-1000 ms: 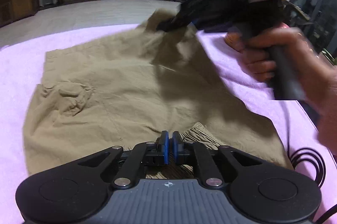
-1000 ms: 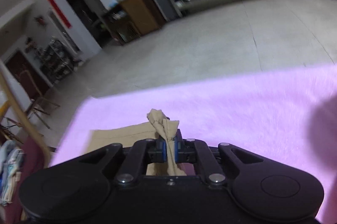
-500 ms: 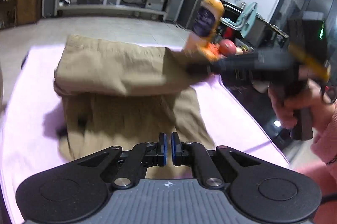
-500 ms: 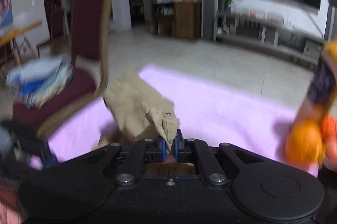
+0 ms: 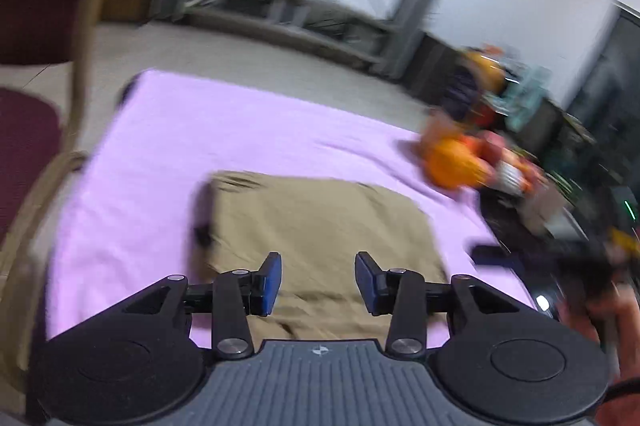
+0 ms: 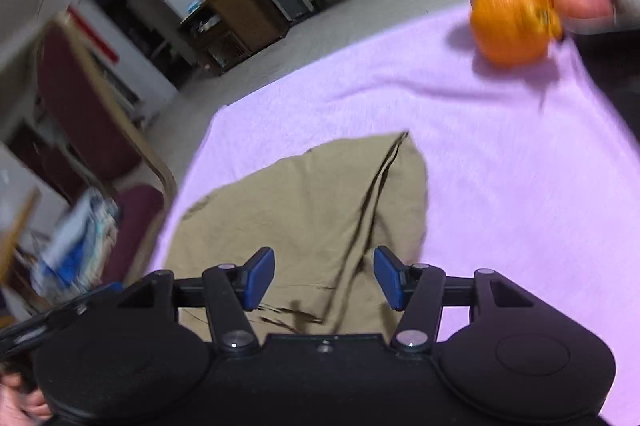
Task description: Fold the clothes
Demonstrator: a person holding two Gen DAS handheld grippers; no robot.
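At the bottom of the left wrist view, the left claw [image 5: 318, 280] stands spread, its blue pads [image 5: 269, 282] apart with nothing between them; its jaws have just been opening. Just beyond it the folded tan shorts [image 5: 320, 222] lie flat on the pink cloth [image 5: 192, 138] that covers the bench, in the lower middle of the frame. In the right wrist view the right claw [image 6: 324, 278] is likewise spread and empty, its jaws having just been opening too, and the shorts [image 6: 304, 210] lie under and past it with a dark fold line running up toward the centre. Farther off, at the upper right of that frame, a blurred orange [image 6: 510, 26] sits on the cloth. A dark red chair [image 6: 88, 98] stands beside the bench at the left.
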